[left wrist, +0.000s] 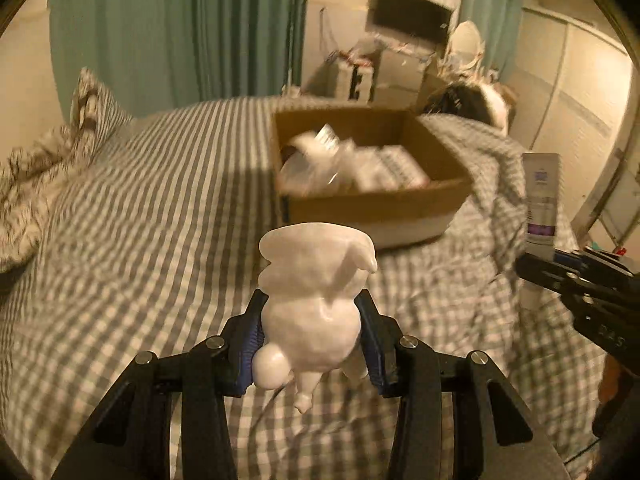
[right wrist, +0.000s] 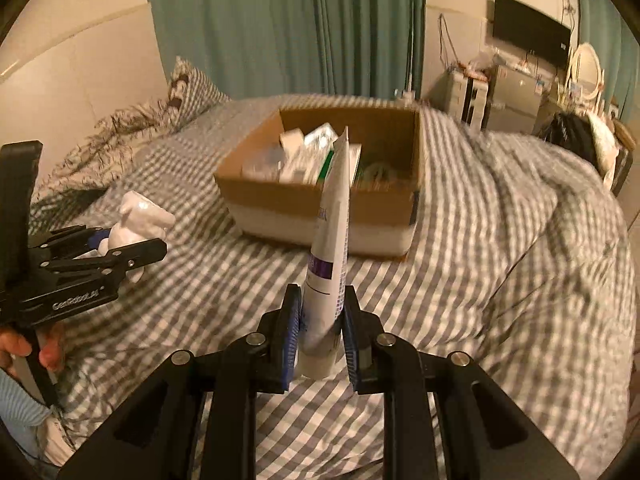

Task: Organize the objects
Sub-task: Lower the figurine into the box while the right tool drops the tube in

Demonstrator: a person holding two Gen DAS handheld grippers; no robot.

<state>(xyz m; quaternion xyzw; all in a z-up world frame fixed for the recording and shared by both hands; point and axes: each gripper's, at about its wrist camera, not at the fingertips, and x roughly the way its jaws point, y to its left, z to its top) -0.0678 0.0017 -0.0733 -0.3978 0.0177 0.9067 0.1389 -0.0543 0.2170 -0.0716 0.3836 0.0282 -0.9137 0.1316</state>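
Observation:
My left gripper (left wrist: 314, 308) is shut on a white figurine (left wrist: 316, 300) and holds it above the checked bed cover. It also shows in the right wrist view, the figurine (right wrist: 140, 216) at the far left. My right gripper (right wrist: 322, 312) is shut on a white tube with a purple band (right wrist: 332, 248), held upright; the tube also shows at the right of the left wrist view (left wrist: 541, 200). An open cardboard box (left wrist: 436, 140) (right wrist: 320, 200) with several white packets inside sits on the bed ahead of both grippers.
The grey-and-white checked bed cover (right wrist: 500, 260) is rumpled to the right of the box. Pillows (left wrist: 84, 112) lie at the far left. Green curtains (right wrist: 280, 20), a dark screen (right wrist: 528, 36) and cluttered furniture stand behind the bed.

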